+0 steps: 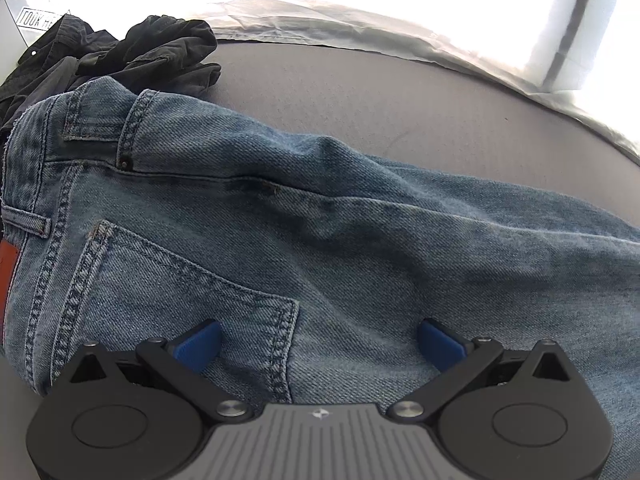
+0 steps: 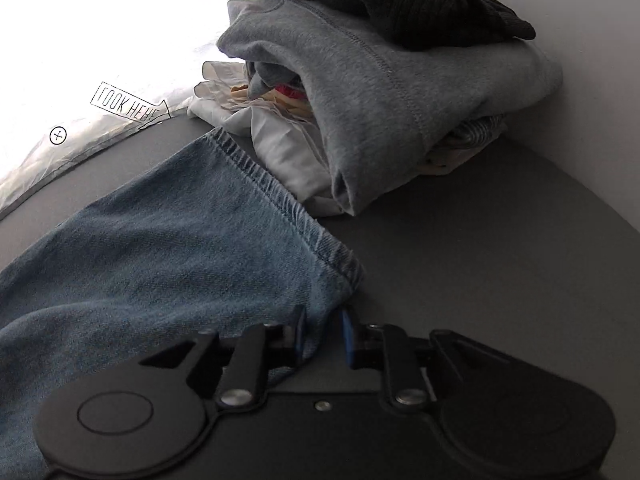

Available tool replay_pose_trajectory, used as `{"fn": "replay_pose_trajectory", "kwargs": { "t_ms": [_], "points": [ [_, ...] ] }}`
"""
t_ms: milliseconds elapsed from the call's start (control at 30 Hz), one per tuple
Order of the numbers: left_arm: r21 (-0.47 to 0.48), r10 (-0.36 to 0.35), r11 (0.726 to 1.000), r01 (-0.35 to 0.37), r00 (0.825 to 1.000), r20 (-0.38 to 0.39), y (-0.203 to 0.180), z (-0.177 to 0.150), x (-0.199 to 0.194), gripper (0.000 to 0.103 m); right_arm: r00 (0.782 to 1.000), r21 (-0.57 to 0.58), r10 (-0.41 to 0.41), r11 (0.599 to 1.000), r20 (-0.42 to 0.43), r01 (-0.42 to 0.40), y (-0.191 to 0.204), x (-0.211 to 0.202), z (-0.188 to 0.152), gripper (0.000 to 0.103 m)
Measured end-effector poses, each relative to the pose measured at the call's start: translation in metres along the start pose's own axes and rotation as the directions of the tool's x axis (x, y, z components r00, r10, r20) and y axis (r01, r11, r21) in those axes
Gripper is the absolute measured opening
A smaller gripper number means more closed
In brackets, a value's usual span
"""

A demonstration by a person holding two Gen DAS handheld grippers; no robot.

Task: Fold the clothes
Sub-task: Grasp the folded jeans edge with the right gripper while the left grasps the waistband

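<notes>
both grippers worked the same pair of jeans (image 1: 320,240), which lay spread across the grey table (image 1: 380,92) and serves as the landmark for everything else. right gripper (image 2: 324,336) was clamped on the near corner of the leg hem (image 2: 280,196), its jaws nearly together with a thin fold of denim pinched between them. left gripper (image 1: 320,340) sat over the seat end of the jeans, jaws wide apart and holding nothing, its blue fingertips (image 1: 200,344) resting on or just above the cloth either side of the back pocket (image 1: 192,300); contact could not be told for sure

a crumpled black garment (image 1: 120,52) lay beyond the waistband end of the jeans, touching or overlapping it. a pile of clothes (image 2: 380,100), with a grey sweatshirt and something black on top, stood just beyond the hem end, a white piece at its base almost touching the hem

the main risk looked like the right grip: it held only a corner, so heavy denim could slip out once lifted, or only the top layer might come up and leave the leg skewed. with the left jaws not closed on anything, the waist end was unanchored and might drag toward the pull. a wide swing of the hem could catch the pile and topple it, and the black garment might get folded in at the waistband
</notes>
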State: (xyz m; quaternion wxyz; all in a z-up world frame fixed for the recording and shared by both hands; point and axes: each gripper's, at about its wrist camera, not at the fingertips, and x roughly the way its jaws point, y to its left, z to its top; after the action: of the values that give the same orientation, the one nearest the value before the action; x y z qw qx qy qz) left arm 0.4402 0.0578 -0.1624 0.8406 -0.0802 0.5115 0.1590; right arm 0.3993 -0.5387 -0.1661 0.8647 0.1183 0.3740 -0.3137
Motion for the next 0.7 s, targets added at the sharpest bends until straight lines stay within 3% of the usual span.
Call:
{"fn": "replay_pose_trajectory", "kwargs": {
  "t_ms": [100, 167, 267, 333, 467, 533, 567, 633, 667, 700],
  "points": [
    [-0.027, -0.042, 0.999, 0.044, 0.997, 0.069, 0.000, 0.001, -0.014, 0.097, 0.998, -0.087, 0.000, 0.996, 0.066, 0.006, 0.011, -0.017, 0.008, 0.040],
    [-0.044, -0.095, 0.994, 0.101, 0.989, 0.111, -0.001, 0.005, -0.023, 0.096, 0.995, -0.114, 0.004, 0.993, 0.097, 0.007, 0.021, -0.026, 0.013, 0.043],
    [-0.086, -0.149, 0.983, 0.160, 0.982, 0.114, -0.002, 0.016, -0.022, 0.096, 0.991, -0.126, 0.088, 0.989, 0.098, -0.075, 0.039, -0.031, 0.024, 0.046],
    [-0.177, -0.190, 0.962, 0.206, 0.976, 0.102, 0.003, 0.024, -0.015, 0.097, 0.985, -0.133, 0.148, 0.982, 0.084, -0.136, 0.055, -0.029, 0.028, 0.047],
    [-0.408, -0.234, 0.879, 0.247, 0.969, 0.082, 0.019, 0.036, 0.008, 0.097, 0.967, -0.118, 0.248, 0.964, 0.059, -0.240, 0.093, -0.024, 0.036, 0.049],
    [-0.431, -0.212, 0.870, 0.238, 0.971, 0.108, 0.020, 0.042, 0.013, 0.095, 0.962, -0.112, 0.267, 0.959, 0.055, -0.260, 0.108, -0.023, 0.038, 0.049],
    [-0.436, -0.198, 0.870, 0.232, 0.972, 0.124, 0.020, 0.044, 0.015, 0.089, 0.961, -0.112, 0.271, 0.958, 0.056, -0.264, 0.115, -0.022, 0.038, 0.049],
    [-0.423, -0.135, 0.889, 0.177, 0.982, 0.128, 0.017, 0.046, 0.016, 0.055, 0.959, -0.118, 0.281, 0.955, 0.050, -0.273, 0.128, -0.018, 0.037, 0.049],
    [-0.414, -0.109, 0.897, 0.157, 0.985, 0.136, 0.016, 0.046, 0.017, 0.047, 0.957, -0.121, 0.285, 0.953, 0.046, -0.278, 0.132, -0.017, 0.036, 0.049],
    [-0.405, -0.083, 0.904, 0.135, 0.986, 0.145, 0.015, 0.045, 0.017, 0.031, 0.956, -0.123, 0.289, 0.952, 0.043, -0.282, 0.135, -0.016, 0.035, 0.049]
  ]
}}
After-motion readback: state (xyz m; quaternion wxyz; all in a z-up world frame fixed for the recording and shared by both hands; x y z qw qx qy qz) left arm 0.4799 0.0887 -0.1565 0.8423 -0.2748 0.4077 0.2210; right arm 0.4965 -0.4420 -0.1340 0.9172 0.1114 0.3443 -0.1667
